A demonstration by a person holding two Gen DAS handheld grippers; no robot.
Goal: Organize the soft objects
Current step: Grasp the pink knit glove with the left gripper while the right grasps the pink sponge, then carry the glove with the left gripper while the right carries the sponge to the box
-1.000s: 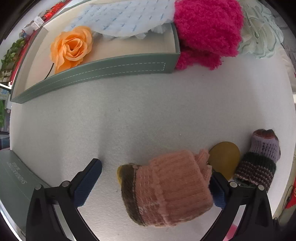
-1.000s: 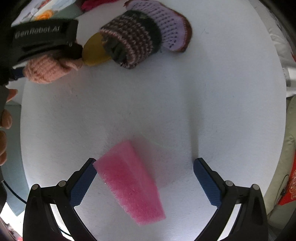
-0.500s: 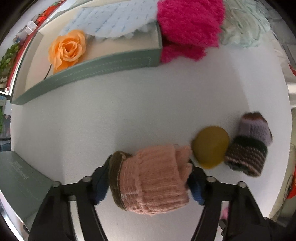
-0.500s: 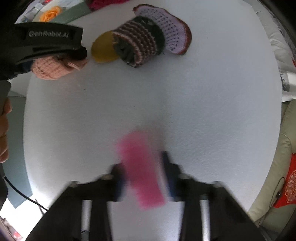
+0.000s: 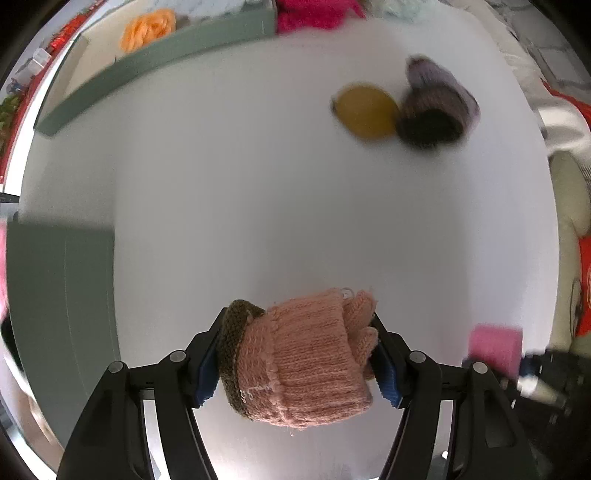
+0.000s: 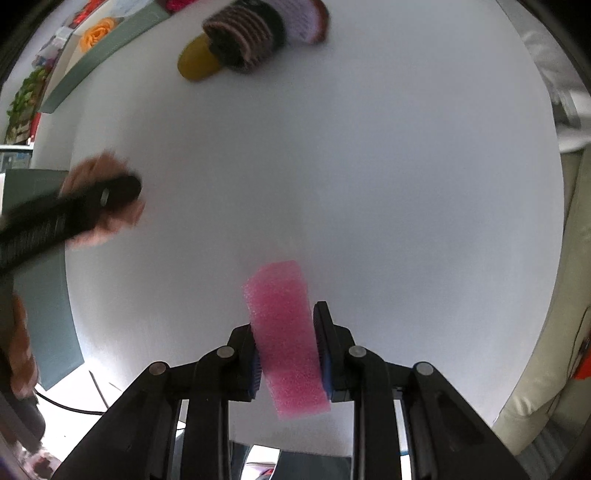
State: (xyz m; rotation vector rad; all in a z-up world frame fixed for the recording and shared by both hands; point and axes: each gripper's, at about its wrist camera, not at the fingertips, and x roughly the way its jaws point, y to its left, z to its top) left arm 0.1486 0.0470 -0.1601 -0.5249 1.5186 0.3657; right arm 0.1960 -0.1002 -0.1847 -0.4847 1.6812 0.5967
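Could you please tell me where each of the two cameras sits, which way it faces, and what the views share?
Left wrist: on the left gripper, looking forward along its fingers over the white table; fingers clamp a pink glove.
Right wrist: on the right gripper, facing the same table; fingers clamp a pink sponge.
Shared: the yellow disc, the striped sock, each other's gripper.

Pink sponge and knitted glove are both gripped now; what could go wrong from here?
1. The right tongs pinch the pink sponge along its sides only, with its lower end hanging free; the soft foam might slip or twist out.
2. The left tongs squeeze the bulky knitted glove, whose fingers bunch at one pad; it could sag loose.
3. The green tray already holds an orange flower, so a careless drop may land on it.
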